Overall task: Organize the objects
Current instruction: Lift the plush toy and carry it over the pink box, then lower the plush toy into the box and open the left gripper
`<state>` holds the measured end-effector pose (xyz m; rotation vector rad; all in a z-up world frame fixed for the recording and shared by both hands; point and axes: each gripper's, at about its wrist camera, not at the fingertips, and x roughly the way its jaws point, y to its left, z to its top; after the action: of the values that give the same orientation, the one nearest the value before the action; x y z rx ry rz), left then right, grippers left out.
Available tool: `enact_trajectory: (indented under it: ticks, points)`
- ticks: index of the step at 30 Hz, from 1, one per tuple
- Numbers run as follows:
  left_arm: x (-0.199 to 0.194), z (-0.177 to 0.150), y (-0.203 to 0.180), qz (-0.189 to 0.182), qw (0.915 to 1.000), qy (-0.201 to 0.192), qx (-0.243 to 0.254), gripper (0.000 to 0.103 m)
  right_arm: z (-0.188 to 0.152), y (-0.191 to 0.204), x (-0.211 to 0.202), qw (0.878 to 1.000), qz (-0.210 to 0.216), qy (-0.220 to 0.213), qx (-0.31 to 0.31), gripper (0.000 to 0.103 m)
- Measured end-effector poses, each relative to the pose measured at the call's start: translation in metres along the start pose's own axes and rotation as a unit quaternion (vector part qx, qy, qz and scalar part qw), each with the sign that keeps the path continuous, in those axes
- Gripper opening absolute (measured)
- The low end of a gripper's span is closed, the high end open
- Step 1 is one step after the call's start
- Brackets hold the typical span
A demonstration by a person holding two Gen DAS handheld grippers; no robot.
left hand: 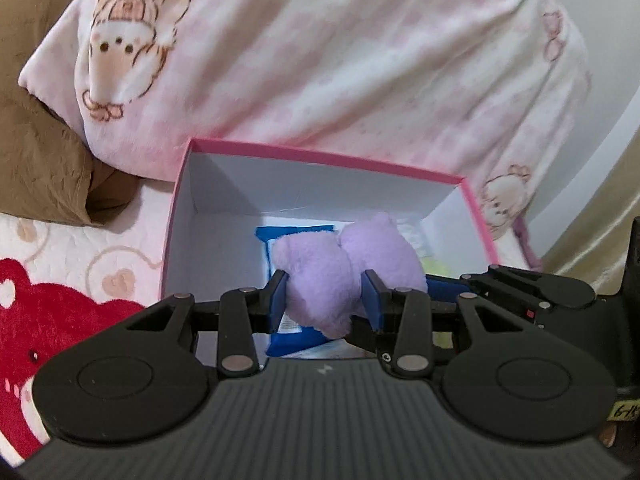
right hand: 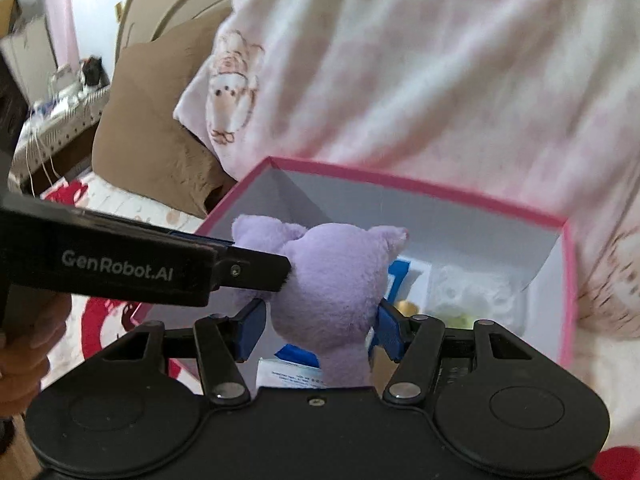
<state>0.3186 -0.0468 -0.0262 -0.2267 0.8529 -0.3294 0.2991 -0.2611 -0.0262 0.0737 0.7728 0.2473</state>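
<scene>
Both grippers clamp purple plush | above pink-rimmed box | mid-opening

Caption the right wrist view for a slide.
Both grippers clamp a purple plush toy above an open pink box.

Right gripper is clamping purple plush toy above pink box; left gripper is pinching toy's side.
</scene>
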Motion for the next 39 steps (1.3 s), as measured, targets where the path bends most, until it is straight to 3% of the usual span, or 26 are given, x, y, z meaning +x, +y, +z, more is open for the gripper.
enact_trajectory:
  ticks: [5,10,16,21,22,24,27,32,39]
  points:
    - [0.028,-0.007,0.013,0.014,0.9994,0.031,-0.009,0.038,-0.013,-0.006,0.030,0.999,0.008,0.025,0.020,0.064]
    - [0.042,-0.012,0.013,0.032,0.9989,0.035,0.002,0.038,-0.018,-0.010,0.049,0.998,0.012,0.048,0.026,0.064]
    - [0.058,-0.018,0.019,0.042,0.9979,0.049,-0.002,0.037,-0.021,-0.009,0.051,0.997,0.017,0.070,0.019,0.074]
    - [0.064,-0.023,0.017,0.049,0.9976,0.049,0.006,0.036,-0.022,-0.005,0.044,0.997,0.018,0.072,0.005,0.074]
    - [0.064,-0.023,0.017,0.047,0.9977,0.048,0.005,0.036,-0.022,-0.005,0.042,0.998,0.016,0.067,0.007,0.072]
    - [0.065,-0.023,0.017,0.041,0.9982,0.042,0.003,0.036,-0.021,-0.006,0.042,0.998,0.013,0.063,0.014,0.052]
    - [0.065,-0.022,0.018,0.040,0.9987,0.031,0.001,0.035,-0.019,-0.010,0.047,0.997,-0.011,0.067,0.035,0.032]
    - [0.061,-0.021,0.017,0.037,0.9992,0.017,0.005,0.035,-0.021,-0.019,0.051,0.995,-0.026,0.056,0.078,0.028]
    - [0.072,-0.029,0.016,0.050,0.9986,0.014,0.013,0.036,-0.023,-0.016,0.056,0.994,-0.041,0.057,0.078,0.028]
